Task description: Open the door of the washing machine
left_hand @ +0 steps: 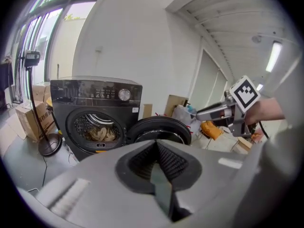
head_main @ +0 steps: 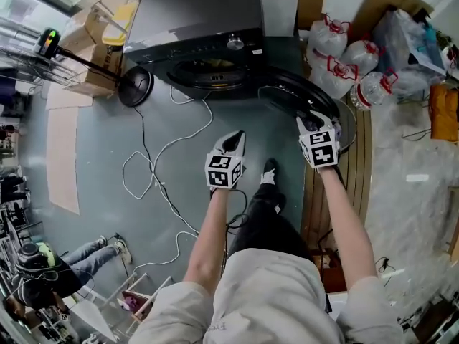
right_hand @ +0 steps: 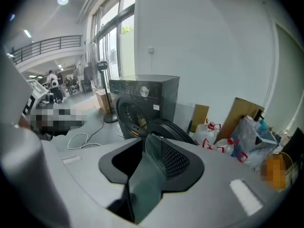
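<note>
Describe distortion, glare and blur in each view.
Head view: strong fisheye curves the whole scene around the dark grey front-loading washing machine, evenly lit. Left gripper view: tall windows wash out pale, black vignette in the corners, near jaws soft. Right gripper view: same vignette, bright ceiling lamp, mosaic patches at both sides.

Open test hall: mezzanine railing [right_hand: 47,45], tall windows [right_hand: 112,32], cardboard boxes [head_main: 87,29], loose floor cables [head_main: 155,172].

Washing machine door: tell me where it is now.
In the head view the door hangs open at the right of the washing machine and its drum opening, just beyond the right tongs and near the white tied bags.
</note>
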Action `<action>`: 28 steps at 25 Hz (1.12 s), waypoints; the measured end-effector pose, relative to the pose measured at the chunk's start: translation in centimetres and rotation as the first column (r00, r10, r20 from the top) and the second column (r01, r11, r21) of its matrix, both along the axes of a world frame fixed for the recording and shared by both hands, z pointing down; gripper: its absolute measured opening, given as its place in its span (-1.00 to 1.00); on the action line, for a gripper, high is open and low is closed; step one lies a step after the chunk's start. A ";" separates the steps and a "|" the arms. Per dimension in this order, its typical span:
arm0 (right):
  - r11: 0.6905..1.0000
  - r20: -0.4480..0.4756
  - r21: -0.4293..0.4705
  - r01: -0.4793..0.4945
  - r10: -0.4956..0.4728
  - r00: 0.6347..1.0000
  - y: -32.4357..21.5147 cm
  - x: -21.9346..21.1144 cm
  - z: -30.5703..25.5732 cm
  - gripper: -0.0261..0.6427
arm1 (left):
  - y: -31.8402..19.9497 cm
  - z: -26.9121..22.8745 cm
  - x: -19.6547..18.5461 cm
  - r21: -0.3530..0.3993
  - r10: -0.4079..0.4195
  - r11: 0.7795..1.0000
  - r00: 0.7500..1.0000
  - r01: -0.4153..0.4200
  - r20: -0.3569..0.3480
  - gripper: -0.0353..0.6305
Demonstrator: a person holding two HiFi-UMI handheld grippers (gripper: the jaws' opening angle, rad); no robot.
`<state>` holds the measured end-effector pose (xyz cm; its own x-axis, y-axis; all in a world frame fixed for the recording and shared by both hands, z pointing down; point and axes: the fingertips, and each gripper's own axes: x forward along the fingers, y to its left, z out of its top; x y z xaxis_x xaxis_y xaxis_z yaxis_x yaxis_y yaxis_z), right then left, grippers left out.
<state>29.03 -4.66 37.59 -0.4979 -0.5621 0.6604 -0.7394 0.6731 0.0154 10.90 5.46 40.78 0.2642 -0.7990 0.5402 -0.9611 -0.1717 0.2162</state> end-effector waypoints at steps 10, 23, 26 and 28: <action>0.996 0.109 0.029 0.088 -0.090 0.990 7.4 -5.6 -5.6 -0.58 | 5.8 -6.0 -3.1 0.066 -0.098 0.993 0.995 0.097 0.005 -0.72; 0.996 0.227 -0.001 0.089 -0.086 0.970 13.8 -10.6 -7.8 -0.58 | 10.6 -9.9 -8.2 0.084 -0.174 0.981 0.985 0.174 -0.008 -0.72; 0.997 0.239 0.004 0.076 -0.074 0.968 14.7 -12.4 -8.9 -0.58 | 11.2 -11.3 -9.6 0.098 -0.172 0.980 0.985 0.172 -0.007 -0.72; 0.998 0.246 0.006 0.063 -0.062 0.967 15.4 -13.6 -9.3 -0.58 | 11.8 -11.9 -10.5 0.105 -0.168 0.980 0.986 0.167 -0.005 -0.72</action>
